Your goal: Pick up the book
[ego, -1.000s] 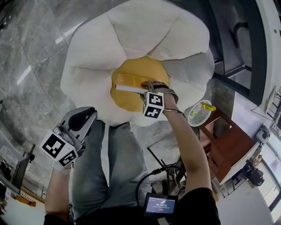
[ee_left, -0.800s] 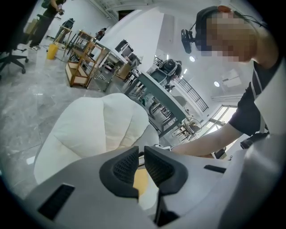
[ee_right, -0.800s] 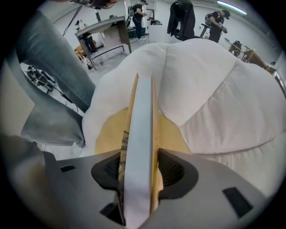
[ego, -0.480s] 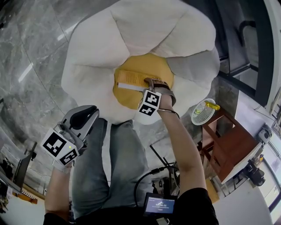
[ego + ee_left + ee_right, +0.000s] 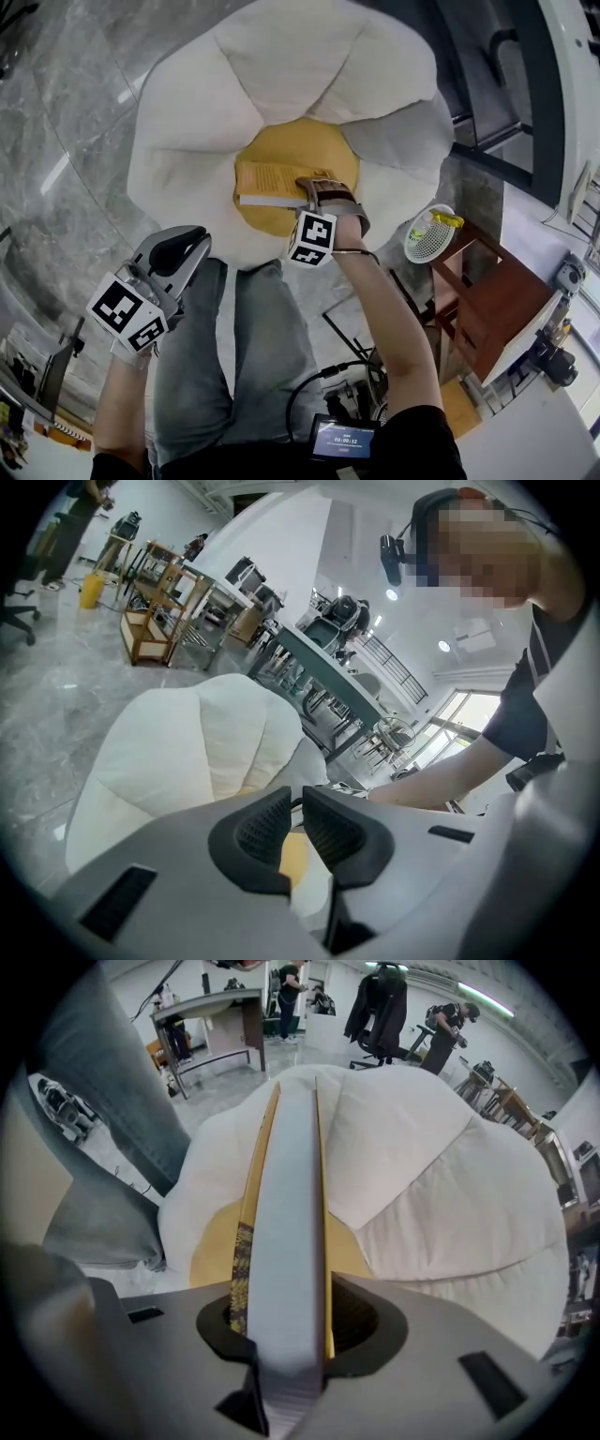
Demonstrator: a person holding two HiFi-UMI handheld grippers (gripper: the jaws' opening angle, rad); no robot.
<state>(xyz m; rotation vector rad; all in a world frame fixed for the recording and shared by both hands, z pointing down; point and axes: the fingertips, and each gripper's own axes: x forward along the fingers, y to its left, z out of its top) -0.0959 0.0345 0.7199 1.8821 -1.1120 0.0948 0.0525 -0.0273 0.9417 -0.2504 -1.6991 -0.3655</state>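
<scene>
Noted left gripper (image 5: 293, 803) low beside the denim-clad leg (image 5: 253, 347), jaws pinched nearly together with nothing between. Farther out, found right gripper (image 5: 281, 1321) pointing down, jaws closing on the book (image 5: 267, 178), pads against both covers, pale page block edge-on between them. Logged book at the yellow centre (image 5: 319, 145) of the white petal-shaped cushion (image 5: 281, 66).

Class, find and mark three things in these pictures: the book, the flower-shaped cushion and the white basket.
book (image 5: 268, 178): head view, on its yellow cover.
flower-shaped cushion (image 5: 192, 112): head view, on a white petal at upper left.
white basket (image 5: 422, 246): head view, on its mesh wall.
</scene>
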